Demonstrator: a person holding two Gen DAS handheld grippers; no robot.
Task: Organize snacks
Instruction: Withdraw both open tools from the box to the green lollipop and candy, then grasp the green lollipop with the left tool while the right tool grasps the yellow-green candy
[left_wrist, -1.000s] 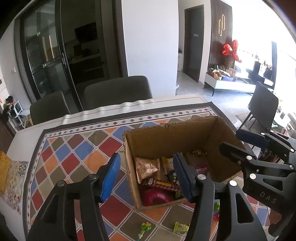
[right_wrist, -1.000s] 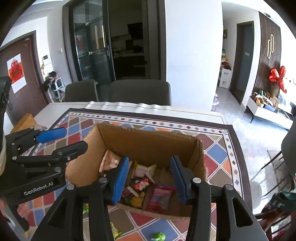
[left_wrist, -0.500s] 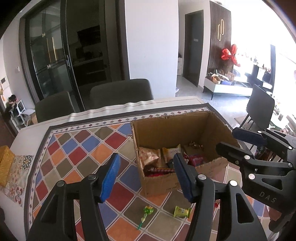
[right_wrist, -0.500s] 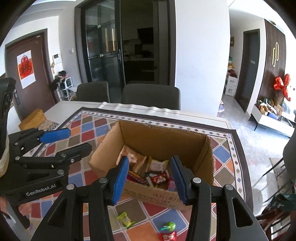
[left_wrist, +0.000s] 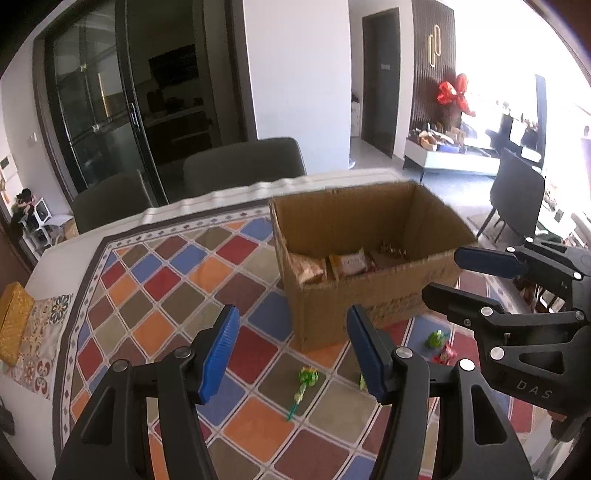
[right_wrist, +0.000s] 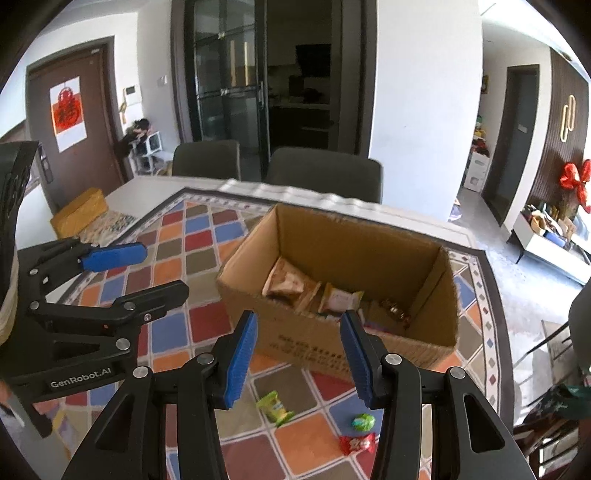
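Observation:
An open cardboard box holding several snack packets stands on the patterned tablecloth. In front of it lie loose snacks: a green lollipop, a green packet, a green candy and a red candy. My left gripper is open and empty, above the cloth in front of the box's left corner. My right gripper is open and empty, above the loose snacks near the box's front wall.
Two dark chairs stand behind the table. A yellow box on a patterned mat lies at the table's left end. The table's right edge is close to the cardboard box.
Both grippers have pulled back and away from the box; they were over its opening and now sit in front of it, so the loose snacks on the cloth show.

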